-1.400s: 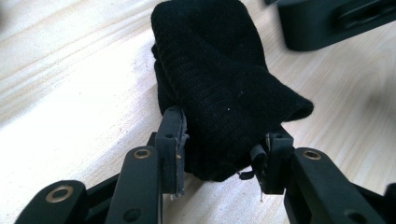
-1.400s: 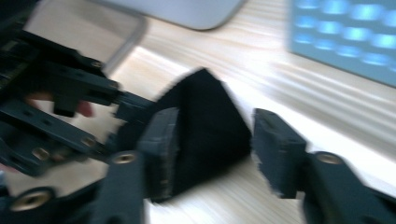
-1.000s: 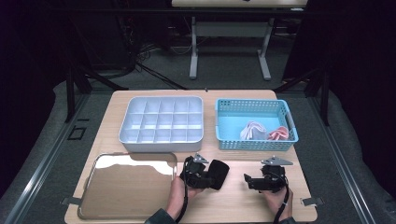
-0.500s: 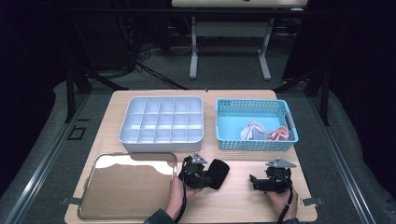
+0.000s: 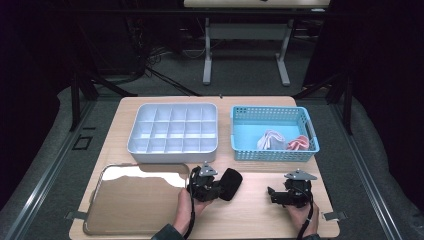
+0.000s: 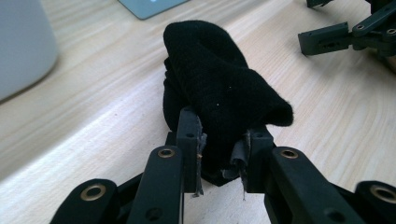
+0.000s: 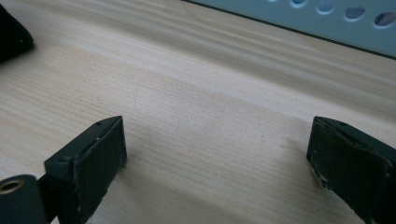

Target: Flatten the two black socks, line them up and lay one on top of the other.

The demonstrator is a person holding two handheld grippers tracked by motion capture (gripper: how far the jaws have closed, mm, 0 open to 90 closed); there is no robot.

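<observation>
Lying on the wooden counter (image 5: 250,215) at lower centre of the high view: a black sock (image 5: 229,183), folded over on itself, just right of a shiny metal tray (image 5: 130,205). Gripping its near end: the left gripper (image 6: 222,140), fingers (image 6: 189,135) having just been closing and now pressing into the dark fabric from both sides, seen close in the left gripper view. Resting at lower right of the high view, well apart from the sock: the right gripper (image 5: 274,194), fingers (image 7: 100,149) standing wide open over bare wood, holding nothing. Sitting behind, in the middle of the high view: a white compartment organiser (image 5: 172,134) on the left and a blue perforated basket (image 5: 272,112) on the right, containing a white bundle (image 5: 271,140) and a pinkish-red bundle (image 5: 299,144) of cloth.
</observation>
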